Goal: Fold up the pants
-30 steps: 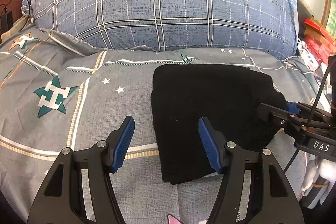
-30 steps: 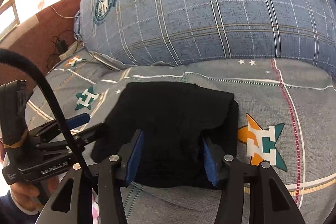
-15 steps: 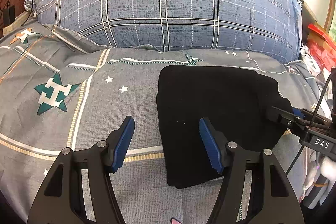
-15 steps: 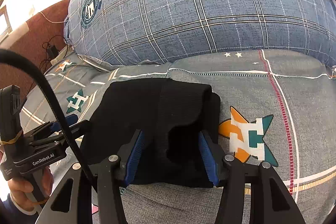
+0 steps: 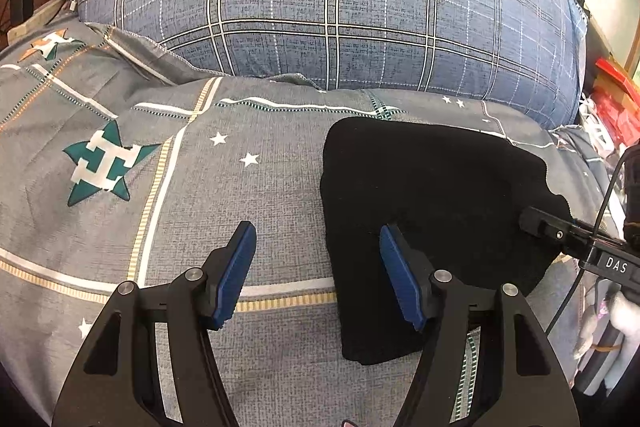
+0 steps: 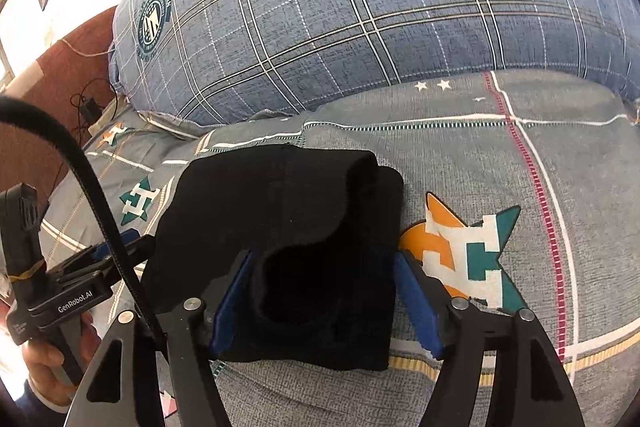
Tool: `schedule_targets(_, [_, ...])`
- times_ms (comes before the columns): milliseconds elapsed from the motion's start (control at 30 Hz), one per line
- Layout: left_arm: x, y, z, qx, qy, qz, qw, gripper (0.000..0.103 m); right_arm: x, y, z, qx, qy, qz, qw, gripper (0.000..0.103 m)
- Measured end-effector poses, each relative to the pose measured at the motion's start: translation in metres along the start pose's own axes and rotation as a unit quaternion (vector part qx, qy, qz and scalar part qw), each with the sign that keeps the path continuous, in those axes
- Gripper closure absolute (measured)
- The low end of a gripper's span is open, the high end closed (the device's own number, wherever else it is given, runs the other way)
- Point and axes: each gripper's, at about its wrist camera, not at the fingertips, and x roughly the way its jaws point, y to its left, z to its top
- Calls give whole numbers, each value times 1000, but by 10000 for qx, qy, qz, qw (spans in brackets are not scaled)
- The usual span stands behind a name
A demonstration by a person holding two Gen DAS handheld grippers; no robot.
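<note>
The pants (image 5: 432, 211), black and already folded into a compact block, lie flat on the bed's grey star-print cover (image 5: 240, 187), just in front of the big blue plaid pillow (image 5: 328, 11) and not touching it. Seen from the left wrist, the block's long axis runs roughly parallel to the pillow's front edge, with one squared end toward the green star (image 5: 102, 165) and a rounded, uneven end on the far side from that star. In the right wrist view the pants (image 6: 280, 211) show a loose top layer curling up at the near edge, and the orange and green star (image 6: 464, 251) sits just beside their edge.

The left tool (image 5: 316, 267) points down at a slant toward the cover, its jaws spread wide; the near corner of the pants lies between them, one pad over the black cloth, the other over bare cover, and neither presses on anything. The right tool (image 6: 324, 291) also tilts downward, straddling the near end of the pants; its jaws are opening, with the raised fold between them and the pads standing off the cloth. A hand (image 6: 52, 359) at the lower corner of the right wrist view grips the left tool's handle.
</note>
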Motion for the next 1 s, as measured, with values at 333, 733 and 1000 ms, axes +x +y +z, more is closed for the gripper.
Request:
schedule_targets(333, [13,21,1,-589,178,-747,9953,30,18,-15,1,386,179,409,9983,25])
schedule_targets(733, [20,31,5,-963,250,-1580,9824,26,21,-17,5,430,174,602,9971,24])
schedule_targets(1000, [32,2,8,-363,576,-1868,9800,26,21,-22,3,336,230,820,9958,23])
